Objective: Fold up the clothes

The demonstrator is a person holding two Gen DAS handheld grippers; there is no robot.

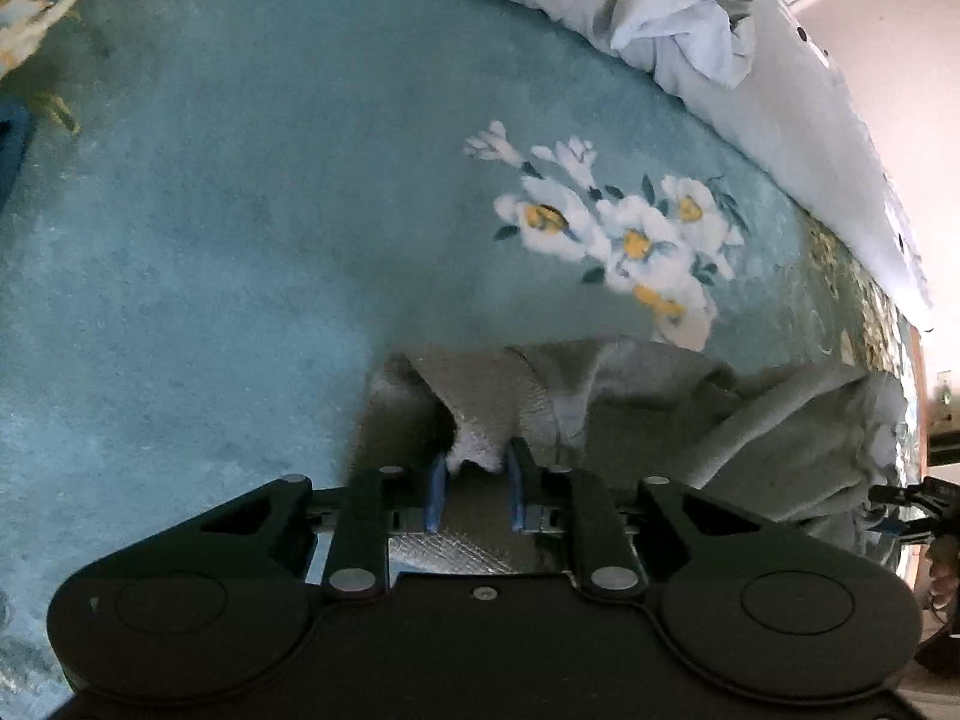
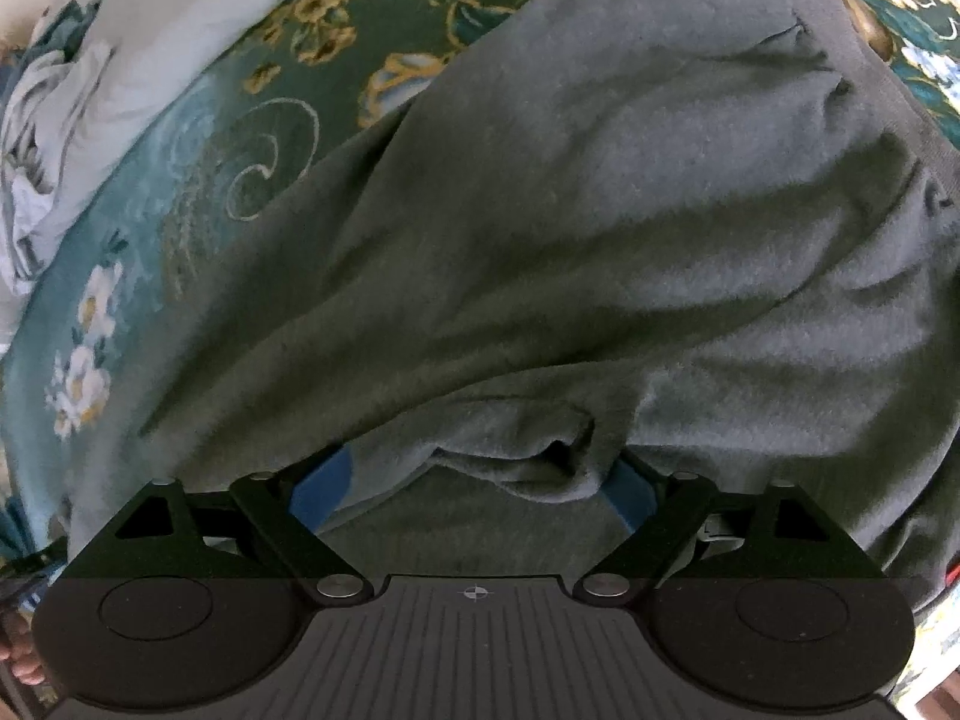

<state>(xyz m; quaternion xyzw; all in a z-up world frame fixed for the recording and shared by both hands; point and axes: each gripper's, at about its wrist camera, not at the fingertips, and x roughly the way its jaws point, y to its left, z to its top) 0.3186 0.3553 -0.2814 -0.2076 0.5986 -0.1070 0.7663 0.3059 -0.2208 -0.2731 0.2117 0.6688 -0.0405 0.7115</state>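
A grey fleece garment [image 1: 660, 402] lies crumpled on a teal flowered bedspread [image 1: 240, 210]. In the left wrist view my left gripper [image 1: 477, 480] has its blue pads close together, pinching the tip of the garment's ribbed cuff [image 1: 480, 450] at the cloth's left end. In the right wrist view the same garment [image 2: 570, 210] fills most of the frame. My right gripper [image 2: 477, 480] points steeply down onto it with its blue pads [image 2: 324, 486] spread wide. A loose fold [image 2: 516, 462] lies between them, and the pads do not press on it.
A rumpled white-and-grey duvet [image 1: 690, 30] runs along the far side of the bedspread, also seen as the duvet [image 2: 90, 90] at the upper left. White flowers [image 1: 618, 234] are printed beyond the cuff. A pale wall [image 1: 888, 60] rises behind the bed.
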